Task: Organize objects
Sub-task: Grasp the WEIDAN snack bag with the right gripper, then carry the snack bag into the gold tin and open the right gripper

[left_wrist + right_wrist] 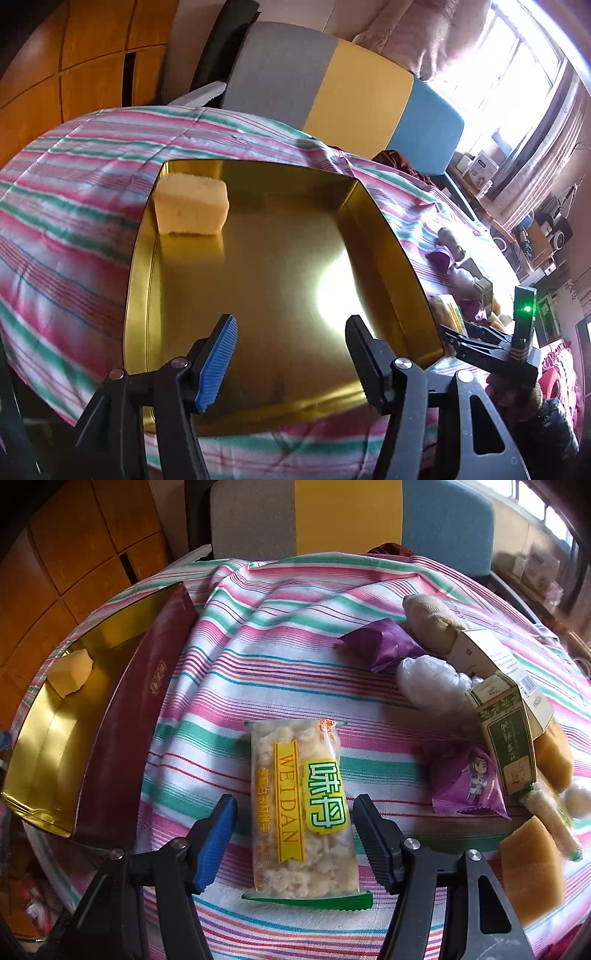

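Observation:
An open tin with a gold inside lies on the striped cloth. A pale yellow sponge sits in its far left corner. My left gripper hangs open over the tin's near half with nothing between its fingers. In the right wrist view the tin shows its dark red outer wall at the left, with the sponge inside. A clear snack packet with a yellow label lies flat on the cloth between the fingers of my right gripper. A small gap shows beside the blue left pad, so the jaws stand open.
To the right lie two purple packets, a green box, a white box, a beige cloth bundle, a clear plastic bag and brownish sponges. A grey, yellow and blue chair back stands behind the table.

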